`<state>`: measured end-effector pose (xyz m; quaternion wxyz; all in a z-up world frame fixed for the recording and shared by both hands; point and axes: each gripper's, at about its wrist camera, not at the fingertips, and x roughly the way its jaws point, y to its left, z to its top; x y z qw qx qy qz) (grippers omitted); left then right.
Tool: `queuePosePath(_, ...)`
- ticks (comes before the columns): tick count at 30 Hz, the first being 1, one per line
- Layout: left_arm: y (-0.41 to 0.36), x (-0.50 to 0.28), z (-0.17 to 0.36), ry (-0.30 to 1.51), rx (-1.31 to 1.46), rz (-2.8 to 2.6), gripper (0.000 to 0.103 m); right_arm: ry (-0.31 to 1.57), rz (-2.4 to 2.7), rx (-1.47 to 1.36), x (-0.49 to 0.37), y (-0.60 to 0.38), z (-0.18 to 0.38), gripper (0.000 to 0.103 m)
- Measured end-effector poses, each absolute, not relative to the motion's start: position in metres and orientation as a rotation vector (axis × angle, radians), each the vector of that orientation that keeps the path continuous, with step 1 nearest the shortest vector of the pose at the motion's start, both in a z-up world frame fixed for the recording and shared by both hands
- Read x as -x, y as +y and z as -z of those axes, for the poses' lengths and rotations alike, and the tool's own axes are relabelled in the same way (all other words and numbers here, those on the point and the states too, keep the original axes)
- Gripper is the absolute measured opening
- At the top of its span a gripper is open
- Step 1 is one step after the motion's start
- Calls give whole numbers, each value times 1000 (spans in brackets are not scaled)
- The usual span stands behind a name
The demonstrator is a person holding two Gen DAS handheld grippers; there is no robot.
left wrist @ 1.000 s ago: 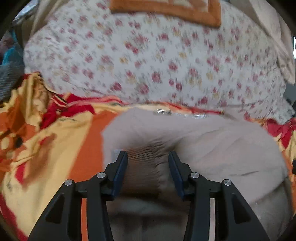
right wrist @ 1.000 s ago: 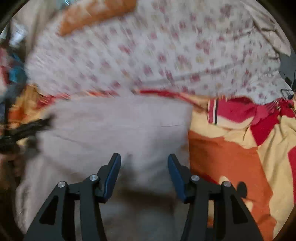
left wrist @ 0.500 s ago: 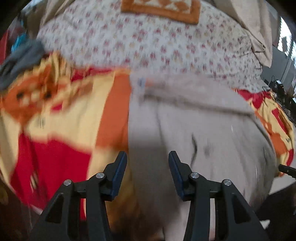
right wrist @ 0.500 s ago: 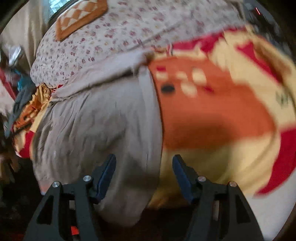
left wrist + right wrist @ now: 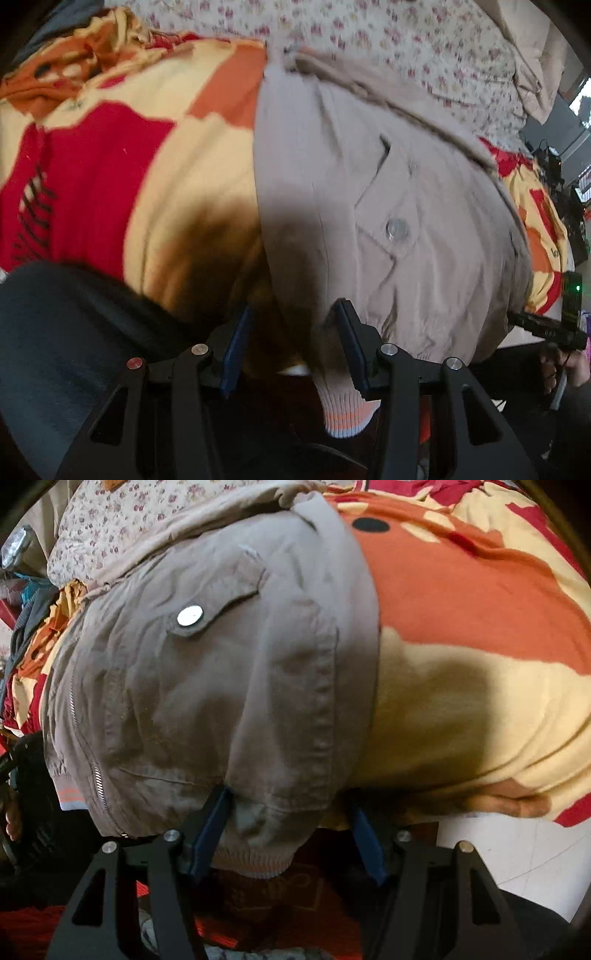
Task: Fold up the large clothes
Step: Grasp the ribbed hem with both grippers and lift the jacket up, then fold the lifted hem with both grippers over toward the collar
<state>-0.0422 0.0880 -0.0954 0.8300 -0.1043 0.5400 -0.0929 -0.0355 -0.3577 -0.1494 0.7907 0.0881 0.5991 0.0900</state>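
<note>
A beige jacket (image 5: 369,192) with a snap-button pocket lies flat on a bed, its ribbed hem hanging over the near edge. My left gripper (image 5: 291,332) points down at the hem's left corner. Its jaws stand apart, cloth lies loosely between them, and a ribbed cuff (image 5: 347,413) with an orange stripe hangs just below. In the right wrist view the same jacket (image 5: 207,672) fills the left half. My right gripper (image 5: 288,801) is at the hem's right corner with its jaws opening. The hem (image 5: 258,860) droops between them, and the pads do not press it.
An orange, red and yellow blanket (image 5: 147,158) (image 5: 461,635) covers the bed under the jacket. A floral sheet (image 5: 424,48) lies beyond it. The other gripper and a hand (image 5: 554,332) show at the right edge. Dark cloth (image 5: 55,350) is at lower left, pale floor (image 5: 517,853) at lower right.
Both grippers have drawn back from the far part of the jacket to its near hem at the bed edge and tipped downward. The right jaws have widened; the left gap is unchanged.
</note>
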Motion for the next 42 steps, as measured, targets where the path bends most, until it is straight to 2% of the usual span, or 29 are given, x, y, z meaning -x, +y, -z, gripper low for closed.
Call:
queuePosePath(3, 82, 39, 105, 1190, 226, 227, 35, 1292, -208, -188, 34, -355, 151, 79)
queuePosePath(6, 71, 39, 110, 1229, 200, 265, 35, 1292, -226, -176, 34, -349, 150, 79)
queuePosePath(7, 68, 39, 112, 1247, 205, 289, 35, 1289, -251, -177, 35, -345, 148, 76)
queuePosePath(9, 64, 41, 116, 1278, 223, 332, 35, 1294, -304, -181, 39, -338, 144, 59)
queuePosePath(10, 62, 42, 119, 1296, 220, 340, 35, 1296, -309, -167, 40, -335, 144, 58)
queuePosePath(12, 57, 40, 126, 1338, 191, 339, 35, 1311, -294, -149, 39, -332, 148, 48)
queuePosePath(18, 36, 40, 144, 1439, 117, 370, 35, 1332, -292, -149, 36, -325, 154, 51)
queuePosePath(19, 36, 41, 141, 1421, 122, 373, 34, 1329, -292, -147, 33, -321, 154, 51)
queuePosePath(20, 37, 43, 138, 1405, 131, 380, 25, 1323, -296, -150, 34, -321, 152, 49)
queuePosePath(21, 39, 46, 130, 1371, 141, 384, 7, 1316, -304, -157, 34, -321, 149, 43)
queuePosePath(22, 41, 48, 124, 1347, 145, 384, 4, 1308, -322, -158, 38, -330, 144, 37)
queuePosePath(23, 43, 52, 116, 1319, 152, 391, 2, 1300, -336, -156, 42, -333, 139, 20)
queuePosePath(25, 42, 59, 102, 1282, 159, 411, 2, 1267, -383, -152, 50, -330, 122, 14)
queuePosePath(28, 37, 76, 81, 1246, 147, 461, 2, 1177, -471, -162, 65, -329, 91, 12)
queuePosePath(32, 46, 80, 50, 1165, 207, 511, 2, 1008, -574, -311, 73, -353, 57, 12)
queuePosePath(36, 71, 65, 21, 1023, 321, 506, 2, 804, -601, -472, 71, -382, 36, 12)
queuePosePath(42, 92, 43, -18, 802, 427, 440, 2, 631, -560, -543, 62, -404, 15, 10)
